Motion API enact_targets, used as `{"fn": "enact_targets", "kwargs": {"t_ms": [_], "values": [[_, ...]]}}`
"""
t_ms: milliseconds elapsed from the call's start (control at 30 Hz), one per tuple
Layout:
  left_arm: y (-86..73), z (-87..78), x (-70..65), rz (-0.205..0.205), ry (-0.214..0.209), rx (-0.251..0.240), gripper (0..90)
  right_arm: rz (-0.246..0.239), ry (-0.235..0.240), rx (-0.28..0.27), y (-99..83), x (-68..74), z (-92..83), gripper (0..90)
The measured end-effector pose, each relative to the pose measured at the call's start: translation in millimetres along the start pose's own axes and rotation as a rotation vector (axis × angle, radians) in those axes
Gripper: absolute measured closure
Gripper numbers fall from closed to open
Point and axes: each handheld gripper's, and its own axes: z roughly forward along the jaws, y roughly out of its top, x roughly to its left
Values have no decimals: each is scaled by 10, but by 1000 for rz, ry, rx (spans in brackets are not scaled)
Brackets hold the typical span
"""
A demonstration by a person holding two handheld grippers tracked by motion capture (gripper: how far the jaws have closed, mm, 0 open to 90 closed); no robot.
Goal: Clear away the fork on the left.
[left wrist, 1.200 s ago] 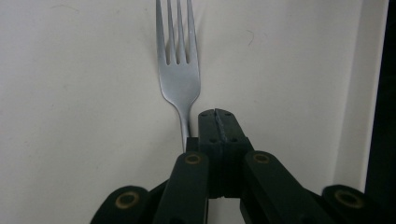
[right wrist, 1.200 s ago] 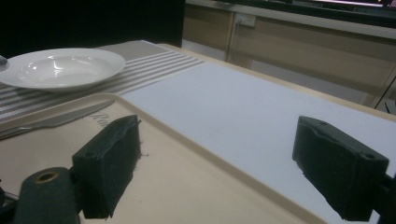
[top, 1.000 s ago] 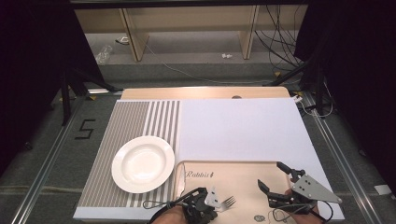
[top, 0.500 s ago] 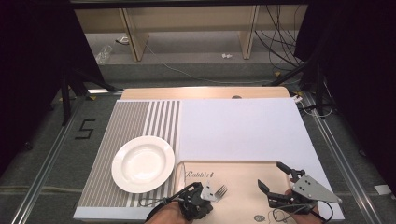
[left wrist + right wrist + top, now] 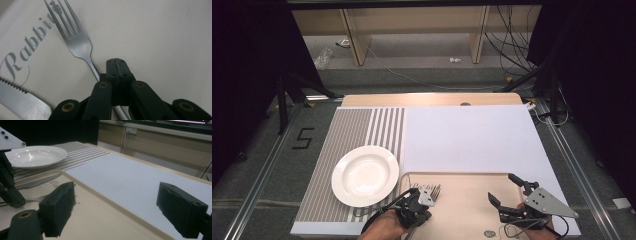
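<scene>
Change: compared with a second ago, the left gripper [image 5: 424, 199] is sitting a little further left over the tray, and the fork's tines are now lying closer to the tray's top-left corner; the right gripper [image 5: 504, 194] is keeping its place.
Left gripper: jaws are pressing together, clenched on the handle of the silver metal fork [image 5: 75, 41], gripping it just behind the neck in the left gripper view.
Fork: it is lying on the tray floor, tines pointing away from the person toward the printed grey lettering [image 5: 27, 47].
Right gripper: released, its two black jaws are standing wide apart with nothing between them; it is hovering over the right part of the tray, well apart from the left gripper.
Container: a shallow beige rectangular plastic tray [image 5: 462, 210] is resting on the near edge of the counter [image 5: 432, 99], overlapping the white sheet [image 5: 467, 137].
Tray contents: the fork and a silver table knife with a serrated edge [image 5: 21, 101] are lying side by side at the tray's left end, the knife just beside the fork.
Plate: a round white ceramic deep plate [image 5: 365, 175] is sitting on the grey-and-white striped placemat [image 5: 354, 132], just left of the tray.
</scene>
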Motion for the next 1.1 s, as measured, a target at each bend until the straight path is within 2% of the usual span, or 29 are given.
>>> {"fn": "enact_targets", "kwargs": {"t_ms": [700,1033,1100], "values": [[-69,-72,191,-62,71,23,892,-3,1,2,1,0,-2,162],[-83,-96,225,-70,96,32,891,-2,2,4,1,-2,0,162],[-77,-112,215,-67,103,26,860,-2,0,5,0,-3,0,162]]}}
